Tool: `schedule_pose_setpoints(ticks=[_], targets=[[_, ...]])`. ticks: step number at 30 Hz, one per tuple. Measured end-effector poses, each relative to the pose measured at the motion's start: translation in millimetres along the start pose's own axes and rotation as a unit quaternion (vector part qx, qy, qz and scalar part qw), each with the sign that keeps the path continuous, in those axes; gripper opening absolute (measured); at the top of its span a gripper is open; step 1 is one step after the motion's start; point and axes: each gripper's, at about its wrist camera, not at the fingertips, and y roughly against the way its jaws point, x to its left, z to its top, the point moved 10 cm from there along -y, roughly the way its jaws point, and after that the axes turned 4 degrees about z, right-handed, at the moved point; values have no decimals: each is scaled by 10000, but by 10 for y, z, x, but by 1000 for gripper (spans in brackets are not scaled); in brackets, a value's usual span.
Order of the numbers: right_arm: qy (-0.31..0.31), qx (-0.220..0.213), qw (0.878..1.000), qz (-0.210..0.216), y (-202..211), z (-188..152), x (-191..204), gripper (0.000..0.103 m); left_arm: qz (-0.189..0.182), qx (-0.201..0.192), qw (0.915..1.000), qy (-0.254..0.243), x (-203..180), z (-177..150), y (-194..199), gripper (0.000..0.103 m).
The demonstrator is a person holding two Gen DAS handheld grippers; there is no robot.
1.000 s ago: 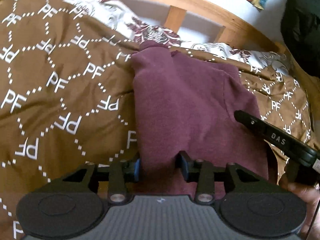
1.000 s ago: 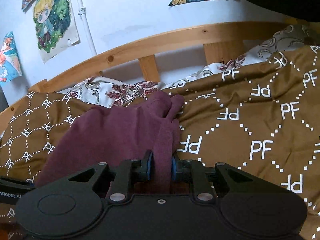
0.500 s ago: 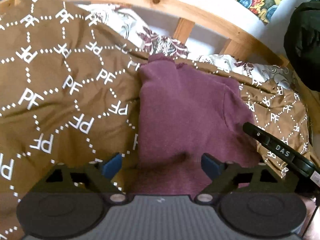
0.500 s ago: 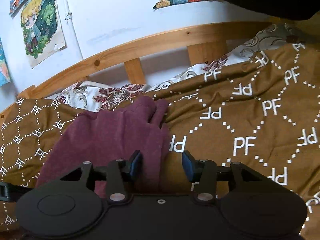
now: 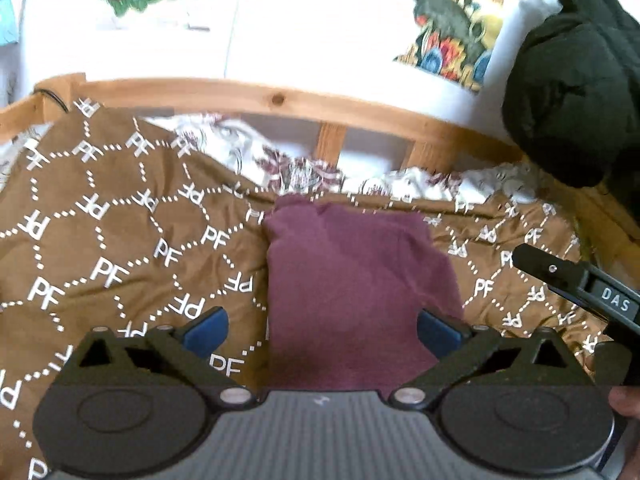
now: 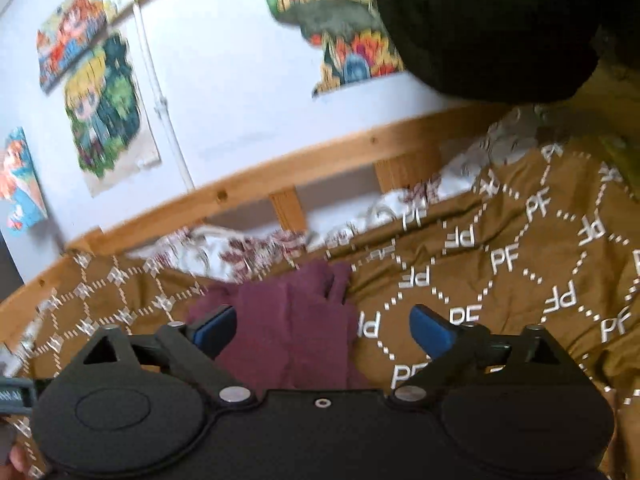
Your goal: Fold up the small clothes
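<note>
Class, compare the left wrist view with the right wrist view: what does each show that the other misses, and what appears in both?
Only the left wrist view shows the other gripper's black arm marked DAS at the right edge. Only the right wrist view shows the cartoon posters on the wall at left. Both show the maroon garment lying flat on the brown PF blanket, the wooden bed rail, the dark jacket, and open blue-tipped fingers.

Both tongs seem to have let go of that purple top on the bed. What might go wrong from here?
The maroon garment lies on a rumpled brown blanket, so its fold may slump or open. Both the left tongs and right tongs are wide open; closing again could pinch blanket along with cloth.
</note>
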Motion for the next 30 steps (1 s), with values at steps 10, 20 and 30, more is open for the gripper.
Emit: schedule_pose_setpoints(ticks=[10, 20, 30], targets=[[330, -578, 9978, -45, 808, 23, 233, 102, 138, -623, 9977, 215, 71, -85, 674, 102], [548, -1269, 9903, -165, 1578, -19, 334, 102, 433, -1130, 9921, 340, 213, -260, 1205, 102], [535, -1135, 9921, -38, 1977, -287, 458, 102, 672, -1052, 9921, -110, 94, -766, 1552, 102]])
